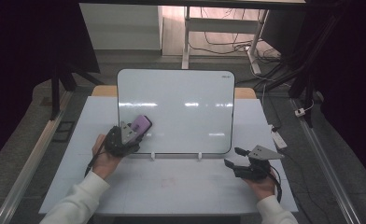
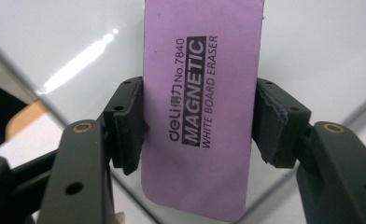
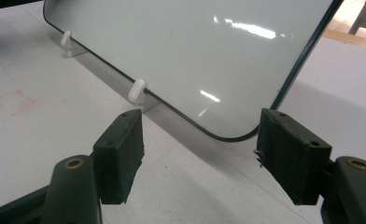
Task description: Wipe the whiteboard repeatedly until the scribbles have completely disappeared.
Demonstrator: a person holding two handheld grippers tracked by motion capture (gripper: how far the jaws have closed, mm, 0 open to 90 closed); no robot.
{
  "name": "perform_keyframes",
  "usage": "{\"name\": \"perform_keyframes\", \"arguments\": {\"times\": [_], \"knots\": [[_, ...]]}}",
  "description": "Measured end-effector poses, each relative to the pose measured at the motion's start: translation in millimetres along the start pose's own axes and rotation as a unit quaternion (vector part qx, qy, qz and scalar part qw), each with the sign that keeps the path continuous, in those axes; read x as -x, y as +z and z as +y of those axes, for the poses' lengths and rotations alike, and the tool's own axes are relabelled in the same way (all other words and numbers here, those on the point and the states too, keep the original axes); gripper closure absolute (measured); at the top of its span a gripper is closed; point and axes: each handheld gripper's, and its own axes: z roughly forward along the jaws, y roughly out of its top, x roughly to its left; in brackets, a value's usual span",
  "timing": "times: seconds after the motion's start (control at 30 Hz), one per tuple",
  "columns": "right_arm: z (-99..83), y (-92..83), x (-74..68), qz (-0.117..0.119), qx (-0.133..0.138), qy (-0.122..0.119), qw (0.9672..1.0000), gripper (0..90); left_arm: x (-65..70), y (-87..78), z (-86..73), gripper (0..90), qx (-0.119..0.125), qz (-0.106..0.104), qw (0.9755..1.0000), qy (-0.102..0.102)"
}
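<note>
While clamped, eraser [image 2: 200, 107] fills left gripper [image 2: 197, 126].

White table [image 1: 181, 186], whiteboard [image 1: 181, 107] propped on white feet [image 1: 199, 156]

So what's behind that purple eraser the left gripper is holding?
Behind the purple rectangular whiteboard eraser is the glossy white whiteboard, blank where visible. The patch directly under the eraser is covered.

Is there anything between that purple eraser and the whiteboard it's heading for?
Nothing visible. The left hand-held gripper grips the purple eraser by its sides, right in front of the whiteboard, whose surface looks clean and bare. The right hand-held gripper waits open beside the board's lower right corner.
</note>
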Motion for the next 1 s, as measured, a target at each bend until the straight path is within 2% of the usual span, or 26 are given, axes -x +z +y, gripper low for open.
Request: {"name": "perform_keyframes", "arguments": {"times": [0.1,0.17,0.2,0.33,0.4,0.47,0.63,0.73,0.8,0.87,1.0], "knots": [[-0.2,-0.1,0.6,0.0,-0.001,0.001,1.0,31.4,-18.3,-1.4,5.7,40.6,0.011,0.027,0.9994,-0.016],[-0.1,0.2,-0.3,0.001,-0.001,-0.001,1.0,31.3,-32.4,-1.8,9.9,40.7,0.023,0.017,0.9987,-0.042],[0.1,0.2,-0.7,0.0,-0.002,-0.003,1.0,31.4,-36.8,-1.8,12.2,40.7,0.028,0.018,0.9984,-0.047],[-0.2,0.3,0.0,-0.001,-0.002,-0.002,1.0,31.4,-39.6,0.5,20.0,40.6,0.029,0.027,0.9982,-0.044],[-0.2,0.2,0.2,-0.001,-0.001,-0.001,1.0,31.4,-33.6,1.2,19.2,40.6,0.028,0.033,0.9985,-0.035],[-0.1,-0.1,-0.1,-0.001,-0.001,-0.002,1.0,31.3,-24.3,1.6,16.5,40.6,0.025,0.021,0.9991,-0.028],[0.3,-0.3,-0.8,-0.001,0.0,-0.003,1.0,31.4,12.6,4.5,3.2,40.6,0.013,0.0,0.9998,0.016],[0.4,-0.2,-1.0,-0.002,0.002,-0.004,1.0,31.4,33.5,6.8,-2.7,40.6,0.005,-0.018,0.9992,0.037],[0.5,0.0,-1.0,-0.001,0.001,-0.004,1.0,31.4,42.6,7.8,-3.9,40.6,0.0,-0.024,0.9984,0.051],[0.5,0.1,-1.1,-0.001,0.001,-0.004,1.0,31.4,45.2,8.4,-4.9,40.6,0.001,-0.032,0.9985,0.045],[0.5,-0.5,-0.6,-0.001,0.001,-0.004,1.0,31.4,41.6,7.8,-7.0,40.6,0.0,-0.054,0.9982,0.024]]}}
